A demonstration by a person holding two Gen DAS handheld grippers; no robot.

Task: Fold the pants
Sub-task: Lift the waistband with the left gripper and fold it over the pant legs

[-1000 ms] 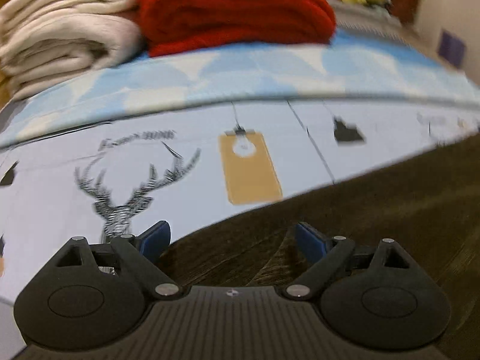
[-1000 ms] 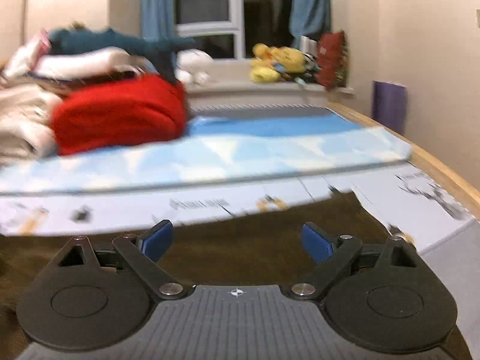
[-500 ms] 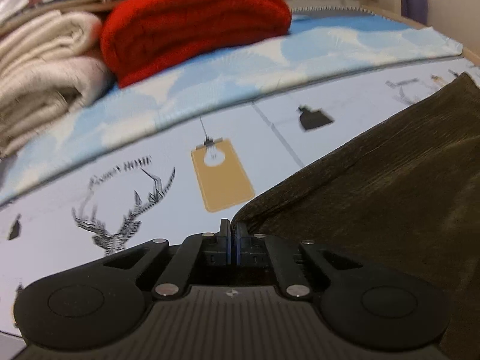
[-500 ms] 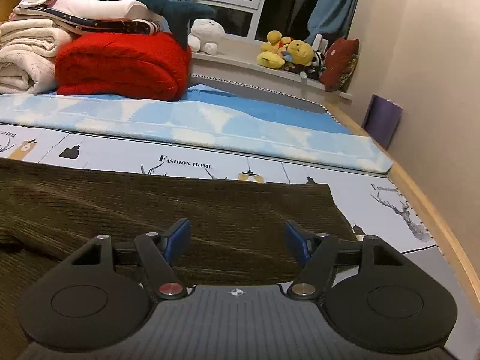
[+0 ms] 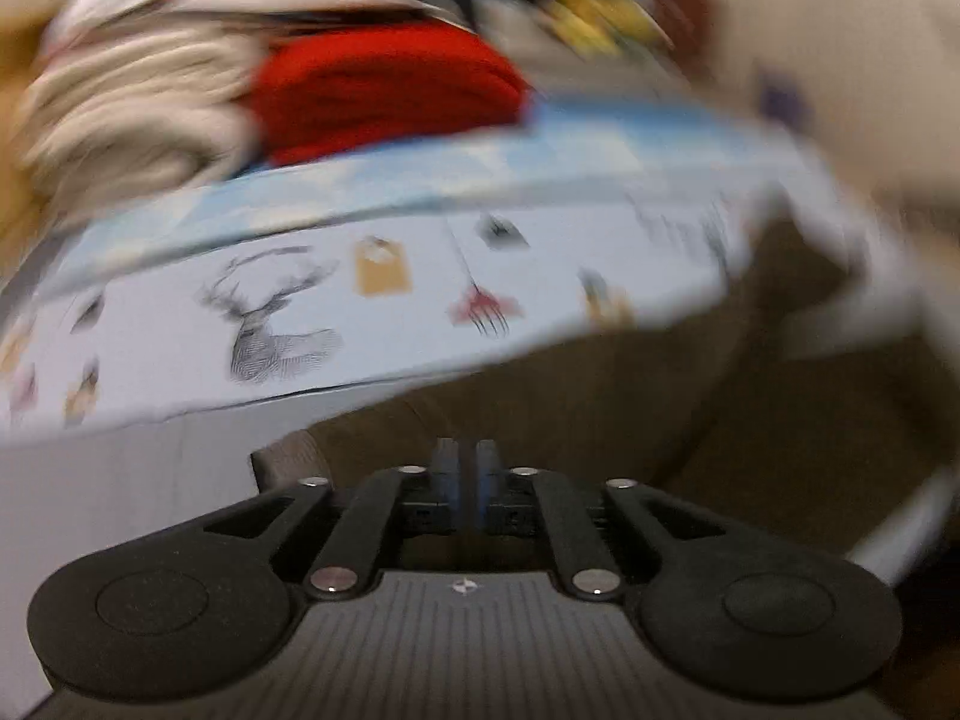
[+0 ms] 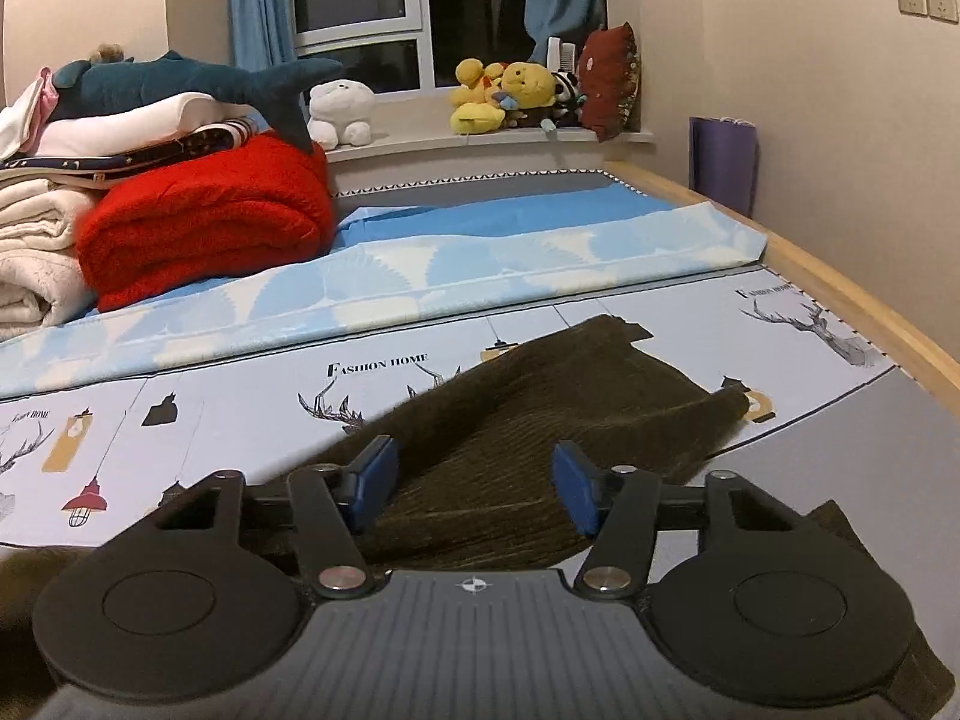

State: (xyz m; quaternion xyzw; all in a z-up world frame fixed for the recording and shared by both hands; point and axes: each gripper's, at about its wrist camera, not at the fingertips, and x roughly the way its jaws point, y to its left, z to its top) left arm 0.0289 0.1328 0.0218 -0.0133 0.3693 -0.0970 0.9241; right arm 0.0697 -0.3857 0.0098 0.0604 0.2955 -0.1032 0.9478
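Observation:
Dark brown corduroy pants (image 6: 540, 396) lie on the printed bed sheet (image 6: 240, 396), with one part raised into a sloping fold. My right gripper (image 6: 474, 486) hovers low over them. Its jaws are closing, the blue pads still well apart, cloth under and between them but not pinched. The left wrist view is blurred by motion. There my left gripper (image 5: 465, 468) has its pads nearly together with a thin strip of the brown pants (image 5: 600, 408) between them. Its jaws are opening slightly.
A red folded blanket (image 6: 204, 222) and cream blankets (image 6: 30, 252) are stacked at the far left, with a plush shark (image 6: 180, 84) on top. A light blue cover (image 6: 480, 252) crosses the bed behind the pants. The wooden bed edge (image 6: 870, 306) runs along the right.
My left gripper shut on the pants' edge, then swept up and across with it. The right gripper's pads came closer together. The pants now rise in a fold in front of it.

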